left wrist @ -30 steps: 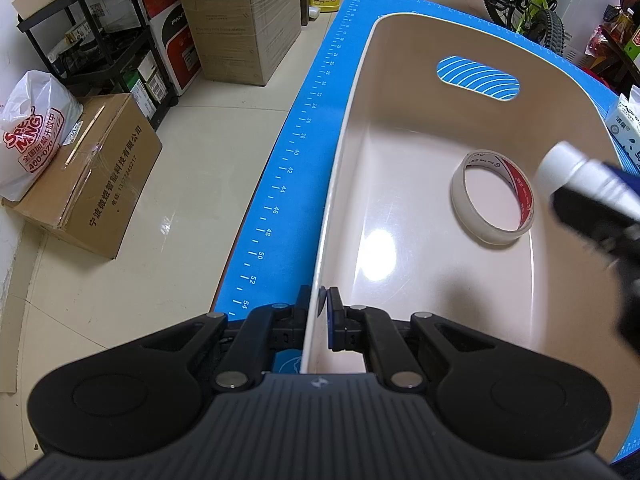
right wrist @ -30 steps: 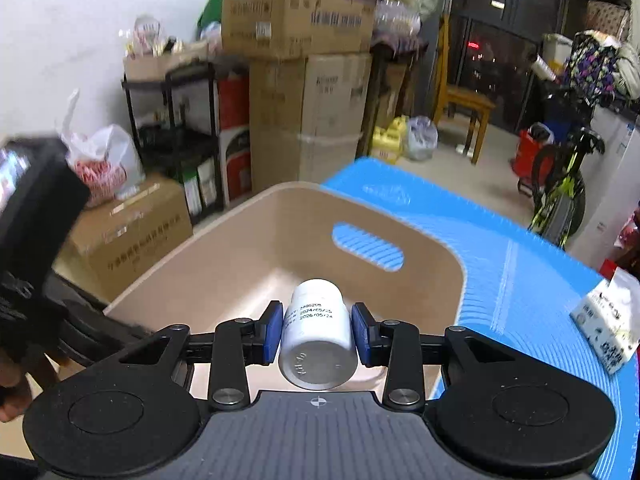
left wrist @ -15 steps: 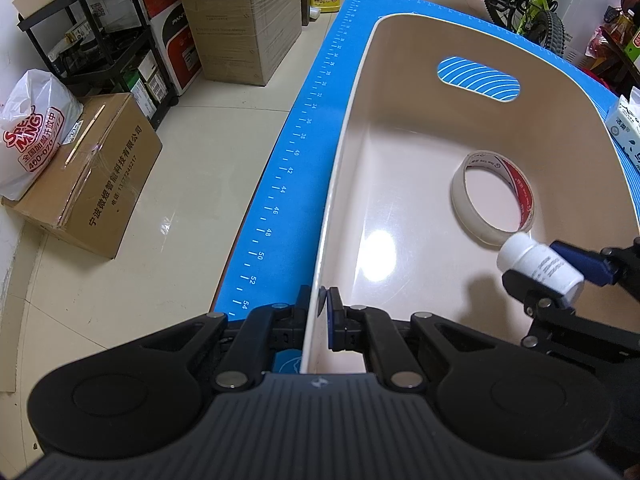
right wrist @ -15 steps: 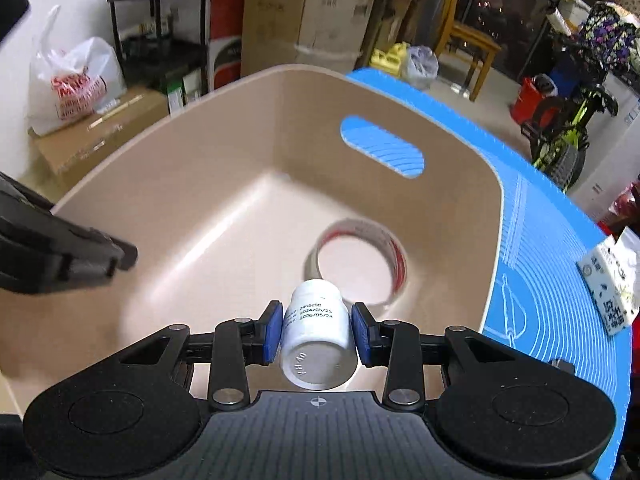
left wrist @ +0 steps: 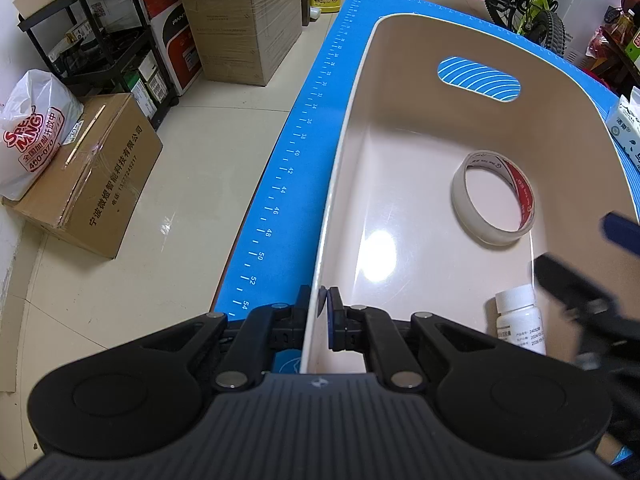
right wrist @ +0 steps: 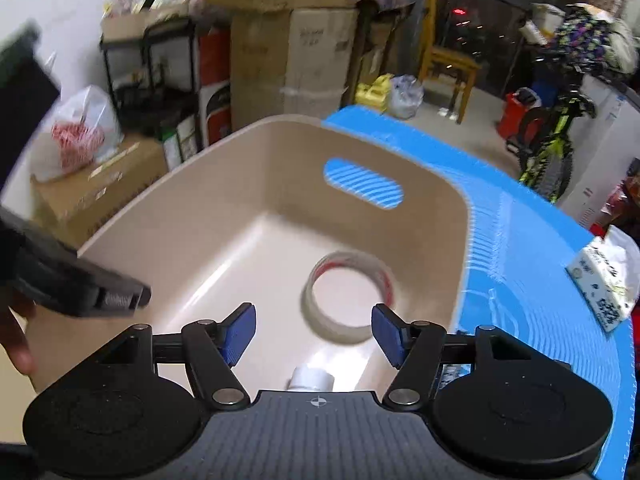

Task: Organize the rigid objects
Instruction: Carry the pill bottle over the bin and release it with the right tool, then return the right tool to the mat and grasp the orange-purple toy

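Here, a white pill bottle (left wrist: 520,318) stands upright on the floor of a beige plastic bin (left wrist: 348,184), near the bin's near right corner, short of a roll of clear tape (left wrist: 494,198) that lies flat toward the right wall. The left wrist view shows the whole bottle with its printed label; the right wrist view catches only its cap (right wrist: 311,378), peeking out just over the gripper body, with the tape roll (right wrist: 352,294) beyond it. The right gripper (right wrist: 314,334) hangs above the bin with its blue pads spread wide and nothing between them; in the left view it appears as a blurred dark shape at the right edge, partly covering the bottle's lower right. The left gripper (left wrist: 320,312) is pinched on the bin's near left rim, one finger inside the wall and one outside. The bin sits on a blue ruled mat (left wrist: 280,200), with a tissue pack (right wrist: 604,280) lying on the mat to the right. Half a second earlier the bottle was clamped between the right gripper's pads, above the bin floor; it is now released.
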Motion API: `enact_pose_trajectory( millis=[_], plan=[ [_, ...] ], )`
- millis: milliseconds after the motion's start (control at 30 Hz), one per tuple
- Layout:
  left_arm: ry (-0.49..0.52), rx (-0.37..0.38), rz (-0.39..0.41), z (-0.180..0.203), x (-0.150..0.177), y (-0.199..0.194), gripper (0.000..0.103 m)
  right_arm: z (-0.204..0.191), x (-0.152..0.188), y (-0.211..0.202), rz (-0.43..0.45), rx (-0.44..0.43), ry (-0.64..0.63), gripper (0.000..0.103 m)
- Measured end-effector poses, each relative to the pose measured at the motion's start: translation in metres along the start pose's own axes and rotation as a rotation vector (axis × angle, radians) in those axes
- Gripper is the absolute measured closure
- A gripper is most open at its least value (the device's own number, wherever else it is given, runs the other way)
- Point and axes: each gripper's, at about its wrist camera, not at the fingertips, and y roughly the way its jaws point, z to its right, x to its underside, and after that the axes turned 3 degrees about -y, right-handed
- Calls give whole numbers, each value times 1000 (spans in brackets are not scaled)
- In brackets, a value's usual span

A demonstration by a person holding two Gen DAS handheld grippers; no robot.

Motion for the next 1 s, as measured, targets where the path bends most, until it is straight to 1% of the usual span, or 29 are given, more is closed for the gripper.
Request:
enact_pose_trajectory(
  millis=[300, 400, 500, 600, 733, 867, 1000],
  plan=[
    [1, 0, 0, 0, 0, 0, 94, 45, 5, -44, 122, 53, 120, 28],
    [1, 0, 1, 0, 0, 0, 94, 64, 14, -57, 155, 86, 165, 26],
    [0, 0, 0, 0, 0, 0, 94, 81, 28, -61, 162, 116, 191, 26],
    [2, -1, 1, 0, 0, 0, 94, 100, 47, -59, 140, 132, 218, 25],
    [1, -1, 1, 0, 0, 0, 94, 122, 79, -48, 69, 168, 254, 25],
    [1, 0, 1, 0, 0, 0, 94, 136, 111, -37, 7, 193, 284, 25],
    [0, -1, 1, 0, 1, 1, 94, 145, 135, -25, -47, 198, 303, 27]
  ],
)
